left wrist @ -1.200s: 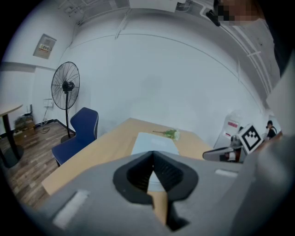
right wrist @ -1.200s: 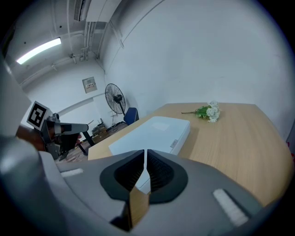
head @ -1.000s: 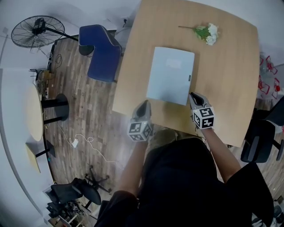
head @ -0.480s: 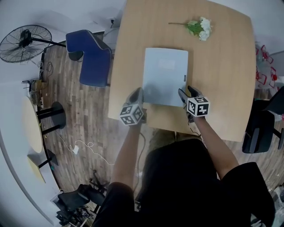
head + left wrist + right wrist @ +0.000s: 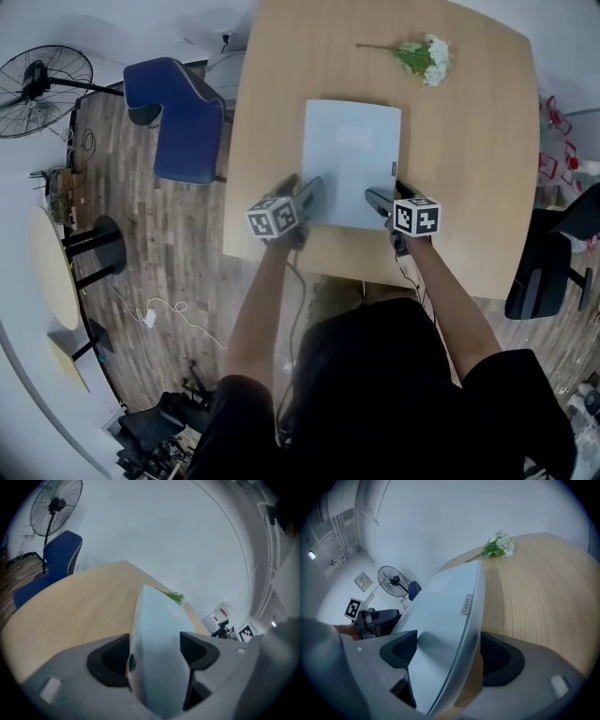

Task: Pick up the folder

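A pale blue folder [image 5: 352, 159] lies flat on the wooden table [image 5: 469, 141]. My left gripper [image 5: 306, 189] is at the folder's near left corner and my right gripper [image 5: 382, 197] at its near right corner. In the left gripper view the folder [image 5: 157, 634] runs between the jaws of the left gripper [image 5: 154, 656], which are opening. In the right gripper view the folder's edge [image 5: 445, 620] sits between the jaws of the right gripper [image 5: 450, 656], also opening. I see no pad pressing on the folder.
A sprig of white flowers [image 5: 422, 56] lies on the table's far side. A blue chair [image 5: 178, 117] stands left of the table, a fan [image 5: 37, 80] beyond it. A black office chair [image 5: 539, 272] is at the right.
Both grippers have moved forward and down from the table's near edge to the folder's near corners. Their jaws, together before, now stand wide around the folder's edge.
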Demonstrator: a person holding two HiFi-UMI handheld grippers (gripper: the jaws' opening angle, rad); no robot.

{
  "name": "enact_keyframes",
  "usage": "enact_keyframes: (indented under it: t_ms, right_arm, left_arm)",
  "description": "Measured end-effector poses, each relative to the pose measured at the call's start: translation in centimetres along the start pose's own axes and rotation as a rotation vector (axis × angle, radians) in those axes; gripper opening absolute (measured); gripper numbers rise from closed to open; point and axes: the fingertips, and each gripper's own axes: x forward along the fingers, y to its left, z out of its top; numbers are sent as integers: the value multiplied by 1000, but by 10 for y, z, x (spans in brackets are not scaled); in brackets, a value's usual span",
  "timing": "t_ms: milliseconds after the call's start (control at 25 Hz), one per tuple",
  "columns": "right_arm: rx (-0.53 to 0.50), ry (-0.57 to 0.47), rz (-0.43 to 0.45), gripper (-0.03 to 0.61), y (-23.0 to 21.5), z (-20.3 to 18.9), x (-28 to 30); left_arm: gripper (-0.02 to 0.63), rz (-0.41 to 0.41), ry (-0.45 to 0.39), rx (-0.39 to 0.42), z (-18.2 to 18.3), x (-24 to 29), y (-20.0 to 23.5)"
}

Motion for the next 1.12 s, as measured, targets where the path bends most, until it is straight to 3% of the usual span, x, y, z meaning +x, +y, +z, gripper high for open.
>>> enact_keyframes:
  t_ms: [120, 240, 480, 840, 1120]
  right_arm:
    - [44, 2, 36, 424, 1, -1, 6]
    - [50, 7, 58, 431, 0, 2, 10]
    - [56, 38, 67, 433, -2, -2, 13]
    - [-8, 20, 44, 422, 6, 0, 5]
    - [-134, -20, 20, 417, 31, 10, -19]
  left_arm:
    - [342, -40, 57, -2, -8, 11, 2]
    - [360, -71, 76, -49, -8, 21, 6]
    - [363, -87, 109, -60, -14, 28, 10]
    - [356, -96, 82, 7, -11, 20, 2]
    - [356, -120, 45, 150, 7, -10, -24]
